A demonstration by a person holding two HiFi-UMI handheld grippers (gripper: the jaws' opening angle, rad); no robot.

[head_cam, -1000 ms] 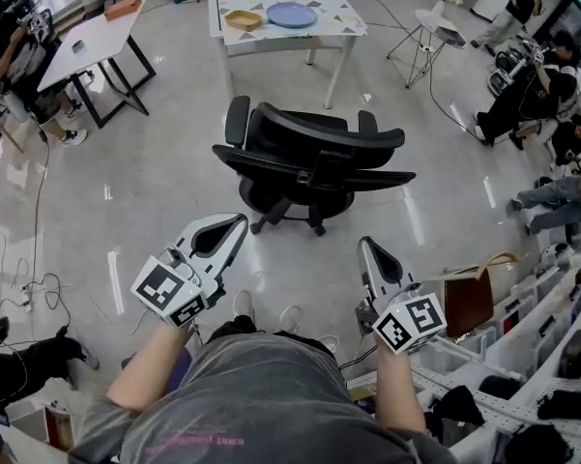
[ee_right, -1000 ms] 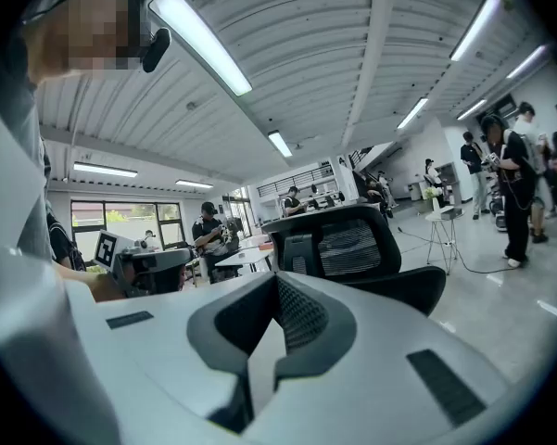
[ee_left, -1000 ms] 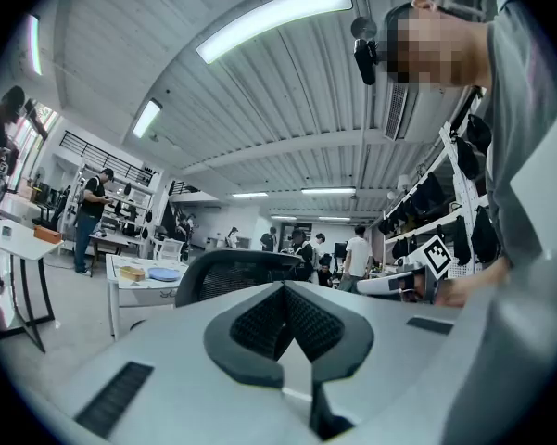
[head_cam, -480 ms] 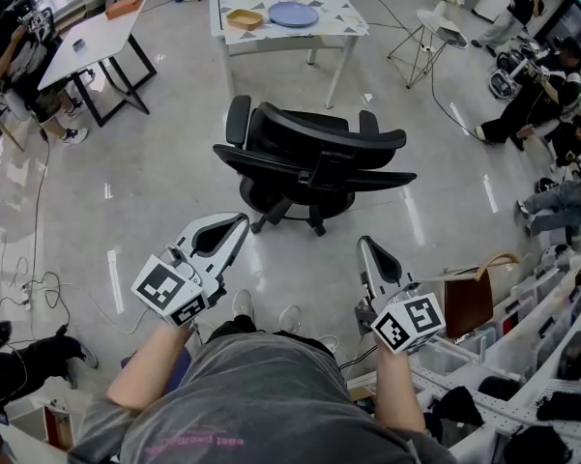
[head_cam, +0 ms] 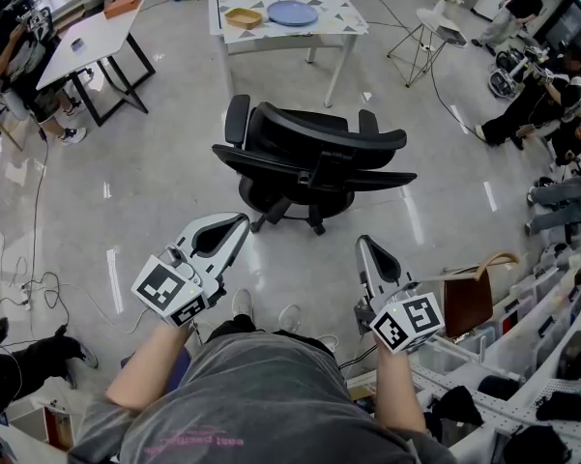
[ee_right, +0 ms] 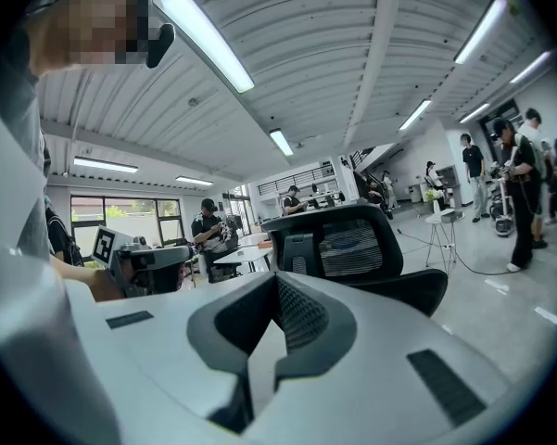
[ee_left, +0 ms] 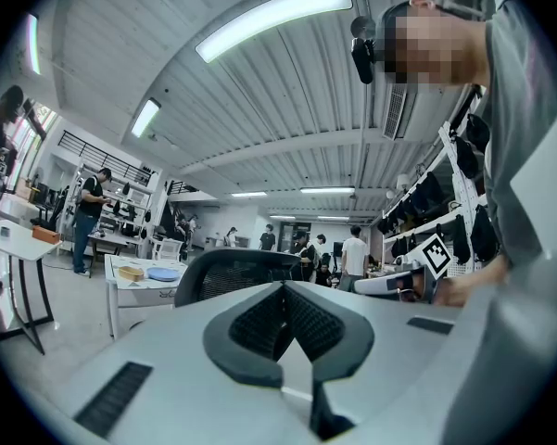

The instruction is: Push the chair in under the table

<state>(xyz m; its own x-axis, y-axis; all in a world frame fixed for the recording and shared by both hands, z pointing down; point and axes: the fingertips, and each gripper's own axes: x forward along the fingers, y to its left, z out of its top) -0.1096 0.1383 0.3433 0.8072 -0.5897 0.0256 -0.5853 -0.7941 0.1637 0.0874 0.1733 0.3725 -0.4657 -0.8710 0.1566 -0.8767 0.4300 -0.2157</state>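
The chair [head_cam: 309, 158] stands well short of the bench [head_cam: 340, 15]. We judge it heavy but free-rolling, and its stiff backrest [head_cam: 319, 145] the place to push. Our left claw [head_cam: 234, 226] and right claw [head_cam: 367, 249] are closed, empty and not touching it.

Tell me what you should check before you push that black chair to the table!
1. Left gripper shut, holding nothing: ok.
2. Right gripper shut, holding nothing: ok.
3. Grippers touching the chair: not ok, both hang short of its back.
4. Chair's back faces the person, armrests toward the table: ok.
5. Floor between chair and table shows nothing in the way: ok.
6. Enough room under the table top: cannot tell from above.
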